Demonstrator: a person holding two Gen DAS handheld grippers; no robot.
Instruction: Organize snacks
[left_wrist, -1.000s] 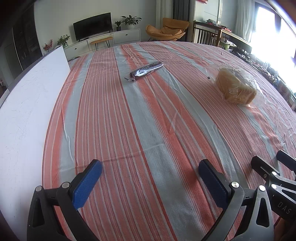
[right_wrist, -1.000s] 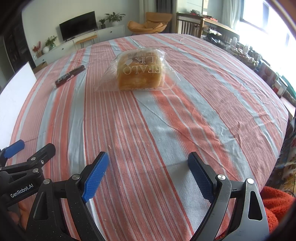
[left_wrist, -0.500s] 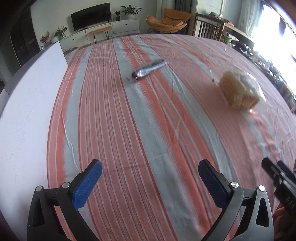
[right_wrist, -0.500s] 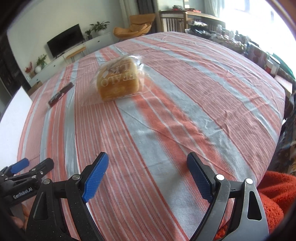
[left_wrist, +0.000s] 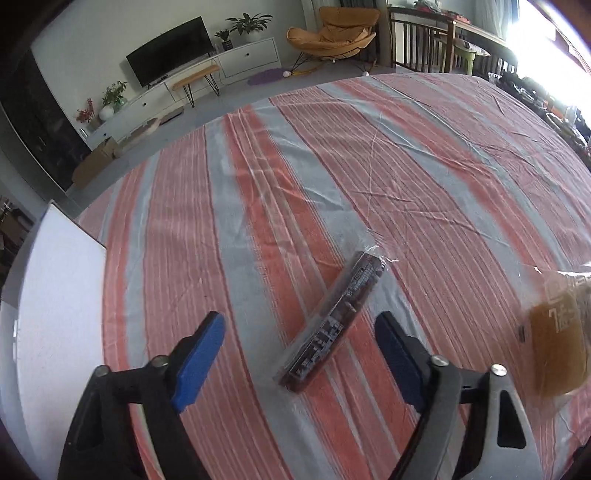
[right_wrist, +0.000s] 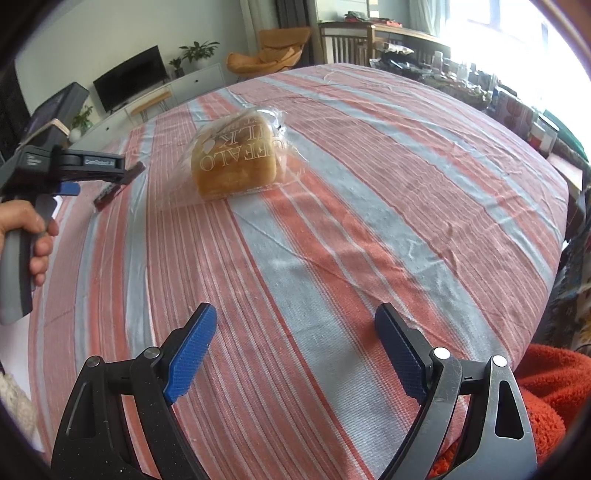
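Now the left gripper (left_wrist: 295, 343) has swept across the striped tablecloth (left_wrist: 424, 177) and hangs over the dark snack bar (left_wrist: 332, 325), jaws closing with the bar between them but not yet pinched. That sets up the first pickup. The right gripper (right_wrist: 293, 350) waits wide and empty, the bagged bread (right_wrist: 236, 162) well ahead of it.
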